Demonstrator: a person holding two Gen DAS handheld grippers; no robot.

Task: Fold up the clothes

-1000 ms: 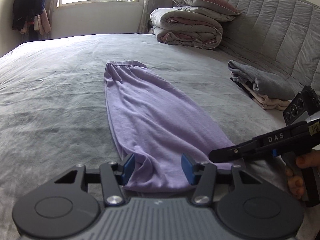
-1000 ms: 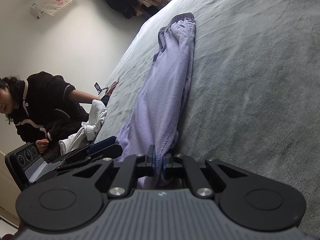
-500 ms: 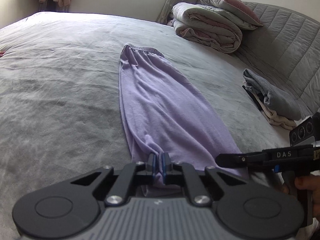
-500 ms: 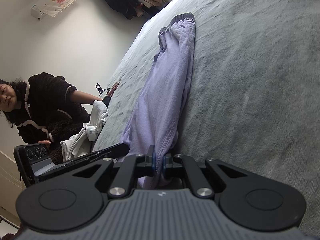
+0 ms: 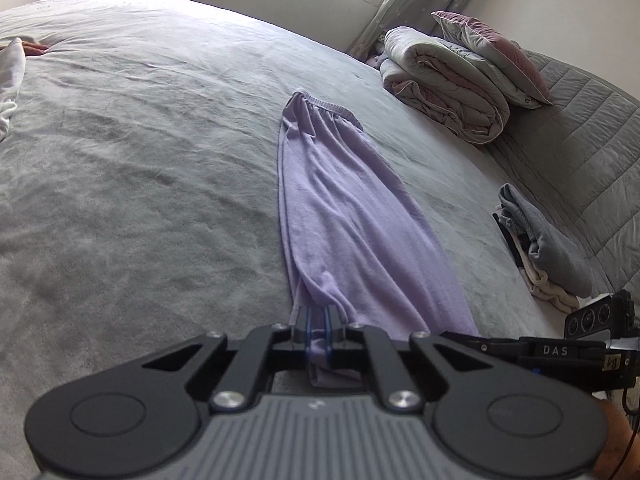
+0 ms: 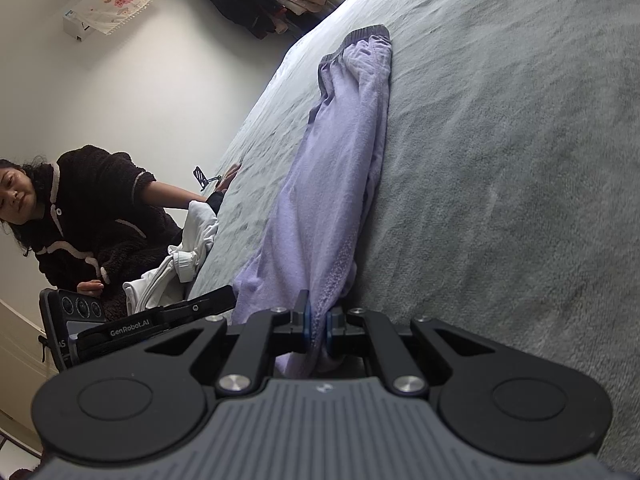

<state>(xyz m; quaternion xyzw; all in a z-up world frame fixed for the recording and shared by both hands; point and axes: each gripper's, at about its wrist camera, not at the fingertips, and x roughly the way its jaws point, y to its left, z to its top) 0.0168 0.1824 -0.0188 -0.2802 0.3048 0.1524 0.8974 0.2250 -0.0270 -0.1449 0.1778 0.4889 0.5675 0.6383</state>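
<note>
A pair of lilac trousers point(image 5: 344, 216) lies lengthwise on the grey bed point(image 5: 132, 184), folded leg over leg, the elastic waistband point(image 5: 324, 105) at the far end. My left gripper point(image 5: 317, 334) is shut on the near left corner of the leg hem, cloth bunched between its blue pads. In the right wrist view the same trousers point(image 6: 332, 184) run away up the bed, and my right gripper point(image 6: 316, 330) is shut on the hem's other corner. The near hem is raised slightly off the bed. The right gripper's body point(image 5: 560, 350) shows beside the left one.
A stack of folded duvets and a pillow point(image 5: 460, 80) sits at the headboard. Folded grey and cream clothes point(image 5: 544, 248) lie at the right. A person in a dark fleece point(image 6: 96, 216) sits at the bedside with white clothing point(image 6: 180, 264). White cloth point(image 5: 10, 80) lies far left.
My left gripper went from open around the hem to shut on it, then lifted, tilting its view upward. The right gripper stayed shut on its corner. The seated person's head turned.
</note>
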